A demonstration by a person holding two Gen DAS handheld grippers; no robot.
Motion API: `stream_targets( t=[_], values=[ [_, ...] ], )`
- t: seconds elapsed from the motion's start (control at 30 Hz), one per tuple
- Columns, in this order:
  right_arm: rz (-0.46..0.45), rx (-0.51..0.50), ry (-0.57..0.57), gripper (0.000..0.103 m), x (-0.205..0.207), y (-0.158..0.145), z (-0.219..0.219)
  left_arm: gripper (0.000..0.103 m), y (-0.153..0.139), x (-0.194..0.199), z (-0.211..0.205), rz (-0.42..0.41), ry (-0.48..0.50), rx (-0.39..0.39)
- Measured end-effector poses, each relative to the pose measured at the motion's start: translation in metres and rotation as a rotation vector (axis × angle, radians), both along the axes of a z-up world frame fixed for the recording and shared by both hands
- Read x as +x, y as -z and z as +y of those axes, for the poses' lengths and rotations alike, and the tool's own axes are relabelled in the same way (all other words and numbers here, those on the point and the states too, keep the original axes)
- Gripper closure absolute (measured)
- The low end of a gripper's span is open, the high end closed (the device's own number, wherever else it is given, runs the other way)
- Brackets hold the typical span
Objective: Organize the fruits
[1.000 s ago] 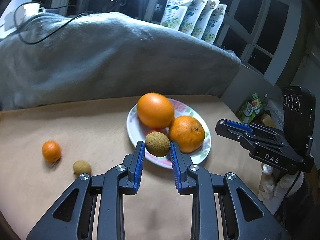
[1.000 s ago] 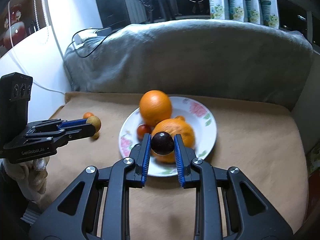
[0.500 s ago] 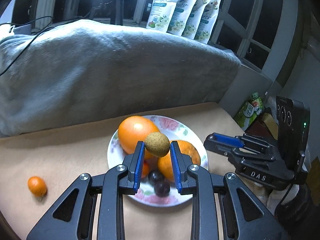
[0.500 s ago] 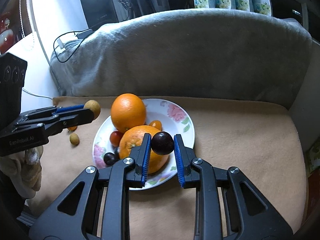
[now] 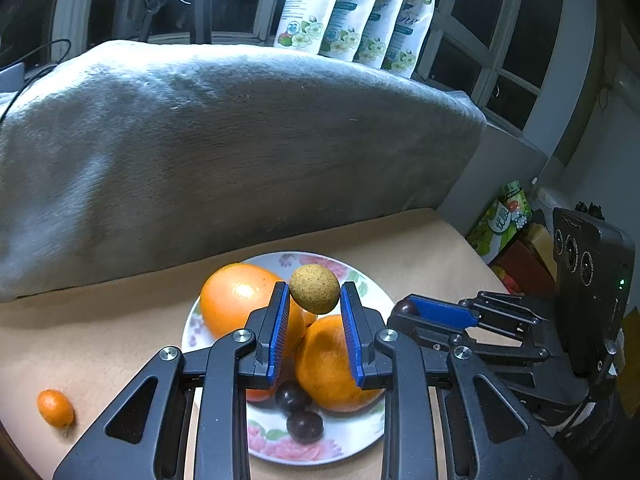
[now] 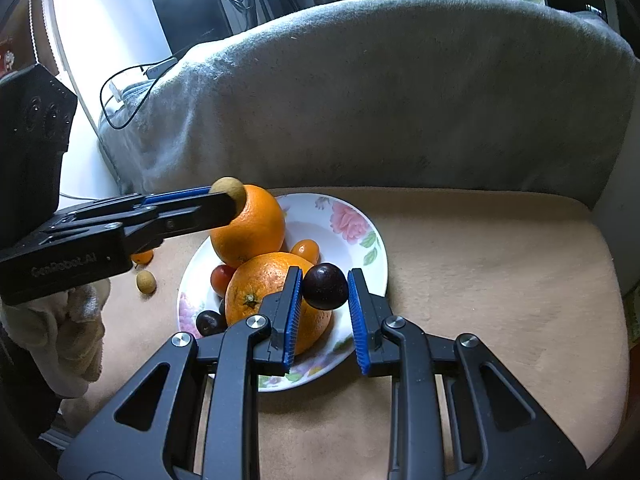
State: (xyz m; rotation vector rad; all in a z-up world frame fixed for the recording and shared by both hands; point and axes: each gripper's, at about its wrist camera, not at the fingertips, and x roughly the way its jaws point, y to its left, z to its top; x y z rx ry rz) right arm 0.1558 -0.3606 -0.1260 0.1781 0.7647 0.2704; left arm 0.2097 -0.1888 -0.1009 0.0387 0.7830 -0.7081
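My left gripper [image 5: 314, 300] is shut on a tan longan [image 5: 314, 288] and holds it above the flowered plate [image 5: 352, 440]; it also shows in the right wrist view [image 6: 228, 196]. My right gripper [image 6: 323, 292] is shut on a dark plum [image 6: 325, 286] above the plate's [image 6: 356, 236] near right side. On the plate lie two oranges [image 6: 248, 230] [image 6: 264, 288], a kumquat [image 6: 306, 249], a cherry tomato [image 6: 222, 278] and two dark plums [image 5: 293, 396] [image 5: 305, 426].
A kumquat [image 5: 56, 402] and a longan [image 6: 145, 281] lie on the tan cushion [image 6: 480, 260] left of the plate. A grey blanket-covered backrest [image 5: 200, 140] rises behind. Pouches [image 5: 352, 20] stand on the sill. Boxes [image 5: 504, 220] sit off the right edge.
Both grippers moved forward over the plate with their fruits still held. The right gripper has come closer to the left one, beside the plate's right rim.
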Motion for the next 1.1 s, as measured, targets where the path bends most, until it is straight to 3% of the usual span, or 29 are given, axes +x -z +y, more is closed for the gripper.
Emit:
stream_targets(
  t=[0.53,0.57,0.63,0.67,0.8,0.93,1.03,1.1],
  values=[
    [0.000,0.010,-0.023,0.077,0.001,0.002,-0.001,0.077,-0.001,0.006,-0.006,0.003,-0.001,-0.010],
    [-0.003,0.008,-0.024,0.074,0.000,0.001,-0.001,0.073,-0.002,0.006,-0.006,0.003,-0.001,-0.011],
    [-0.018,0.007,-0.020,0.050,-0.002,-0.001,0.000,0.072,-0.002,0.006,-0.005,0.002,-0.002,-0.013],
    [-0.024,0.007,-0.020,0.046,-0.003,-0.002,0.000,0.072,-0.003,0.007,-0.005,0.002,-0.004,-0.013],
    [-0.034,0.002,-0.032,0.044,-0.007,-0.006,0.003,0.069,-0.004,0.007,-0.004,0.005,-0.001,-0.012],
    [-0.041,-0.012,-0.037,0.031,-0.011,-0.008,0.007,0.052,-0.006,0.005,-0.002,0.000,-0.008,-0.014],
    [-0.042,-0.020,-0.040,0.026,-0.013,-0.009,0.009,0.037,-0.007,0.004,-0.001,-0.004,-0.014,-0.011],
    [-0.042,-0.025,-0.039,0.023,-0.014,-0.009,0.011,0.033,-0.008,0.004,0.000,-0.005,-0.019,-0.007]
  ],
)
